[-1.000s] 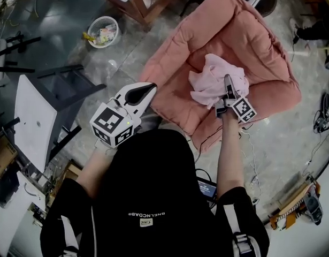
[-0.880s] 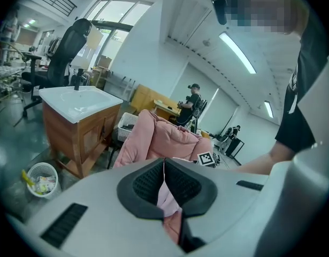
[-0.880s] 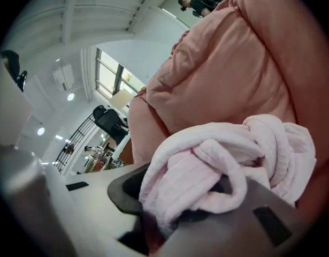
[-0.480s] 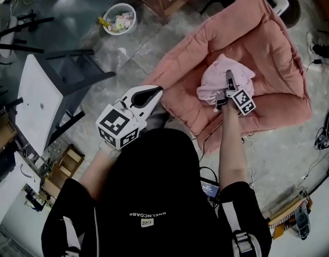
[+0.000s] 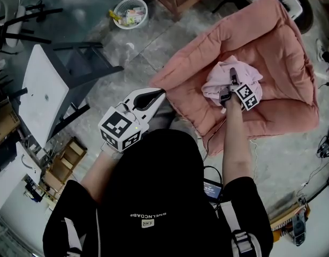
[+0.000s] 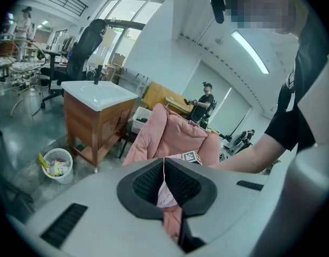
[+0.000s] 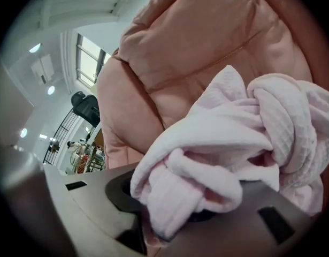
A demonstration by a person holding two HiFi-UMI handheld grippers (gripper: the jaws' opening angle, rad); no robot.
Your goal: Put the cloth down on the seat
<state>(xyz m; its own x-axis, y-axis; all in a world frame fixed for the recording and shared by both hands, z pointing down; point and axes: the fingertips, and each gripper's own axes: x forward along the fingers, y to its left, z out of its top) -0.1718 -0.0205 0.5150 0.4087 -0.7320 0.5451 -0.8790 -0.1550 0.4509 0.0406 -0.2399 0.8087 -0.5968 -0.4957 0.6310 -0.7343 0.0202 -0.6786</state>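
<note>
At the upper right of the head view, our right gripper (image 5: 231,76) pinches the pale pink cloth (image 5: 217,82), bunched over the pink seat (image 5: 271,42) and seemingly resting on it. Our left gripper (image 5: 153,95), at centre-left, has its jaws pressed together on nothing.

Seat (image 5: 274,52) bare around cloth (image 5: 220,79); padded rim (image 5: 180,82) (raised) walls its edges.

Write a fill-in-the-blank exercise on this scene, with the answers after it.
The right gripper is ____ on the pale cloth.
The left gripper, jaws together, holds ____.
The padded seat beneath the cloth is ____ in colour.
Missing words: shut; nothing; pink.
</note>
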